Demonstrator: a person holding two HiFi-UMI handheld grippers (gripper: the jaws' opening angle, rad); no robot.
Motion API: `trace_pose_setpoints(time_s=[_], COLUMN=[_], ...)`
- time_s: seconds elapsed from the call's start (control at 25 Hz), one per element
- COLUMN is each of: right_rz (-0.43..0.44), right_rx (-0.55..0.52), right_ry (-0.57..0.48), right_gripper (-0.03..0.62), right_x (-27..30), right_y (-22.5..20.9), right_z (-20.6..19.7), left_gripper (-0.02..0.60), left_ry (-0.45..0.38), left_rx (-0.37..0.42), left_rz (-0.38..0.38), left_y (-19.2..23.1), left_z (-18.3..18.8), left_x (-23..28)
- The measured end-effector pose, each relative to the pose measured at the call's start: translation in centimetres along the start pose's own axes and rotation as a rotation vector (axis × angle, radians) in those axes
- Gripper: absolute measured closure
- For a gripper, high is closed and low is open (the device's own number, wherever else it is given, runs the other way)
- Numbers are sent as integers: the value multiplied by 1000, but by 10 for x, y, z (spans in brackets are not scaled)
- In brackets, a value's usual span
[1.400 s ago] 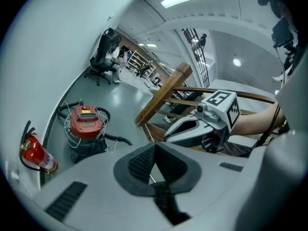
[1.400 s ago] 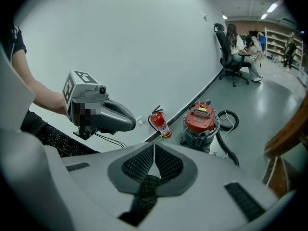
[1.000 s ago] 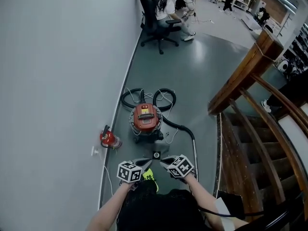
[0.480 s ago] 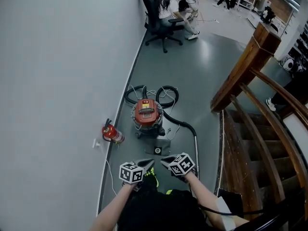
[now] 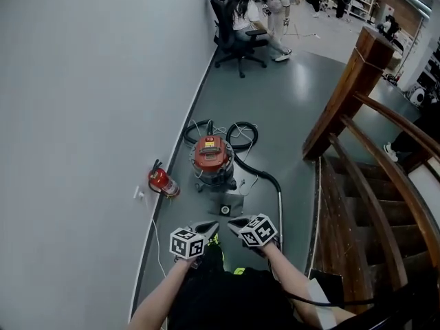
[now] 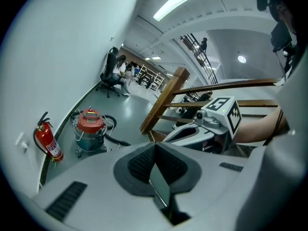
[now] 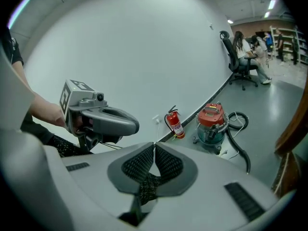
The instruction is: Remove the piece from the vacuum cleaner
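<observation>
A canister vacuum cleaner (image 5: 212, 160) with a red lid stands on the grey floor by the wall; it also shows in the left gripper view as the vacuum cleaner (image 6: 90, 128) and in the right gripper view as the vacuum cleaner (image 7: 211, 124). Its black hose (image 5: 258, 173) curls behind it and runs to a metal wand (image 5: 279, 212) with a floor nozzle (image 5: 225, 206) in front. My left gripper (image 5: 210, 227) and right gripper (image 5: 235, 222) hover side by side, well short of the vacuum. Both are shut with nothing between the jaws.
A red fire extinguisher (image 5: 163, 182) leans at the wall left of the vacuum. A wooden staircase with a handrail (image 5: 368, 150) rises on the right. Far back, people sit by an office chair (image 5: 234, 36). White cable (image 5: 155, 236) trails along the wall.
The head view has shifted: the vacuum cleaner and extinguisher now sit slightly higher and farther right in frame. Both grippers stay shut and close together.
</observation>
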State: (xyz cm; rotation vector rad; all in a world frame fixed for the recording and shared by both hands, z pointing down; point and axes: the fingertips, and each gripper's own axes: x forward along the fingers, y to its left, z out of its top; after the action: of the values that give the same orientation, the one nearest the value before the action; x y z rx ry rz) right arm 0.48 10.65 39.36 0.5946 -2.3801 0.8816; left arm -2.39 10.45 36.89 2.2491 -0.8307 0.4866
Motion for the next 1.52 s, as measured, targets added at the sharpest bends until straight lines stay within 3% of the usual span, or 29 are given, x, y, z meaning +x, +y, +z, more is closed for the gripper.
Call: trace_pose_setpoints(time_s=[0.4, 0.76, 1.52], right_rz=[-27, -14, -44], right_rx=[7, 34, -41], right_ry=[-145, -165, -158], right_gripper=[569, 569, 579], right_x=[-43, -66, -70], right_y=[23, 44, 73], right_z=[-28, -53, -54], left_gripper=[571, 571, 571], left_ry=[-86, -71, -118], left_rx=[25, 26, 23], left_rz=[62, 71, 68], left_y=[-52, -88, -95], left_z=[-22, -49, -56], left_x=[-14, -26, -48])
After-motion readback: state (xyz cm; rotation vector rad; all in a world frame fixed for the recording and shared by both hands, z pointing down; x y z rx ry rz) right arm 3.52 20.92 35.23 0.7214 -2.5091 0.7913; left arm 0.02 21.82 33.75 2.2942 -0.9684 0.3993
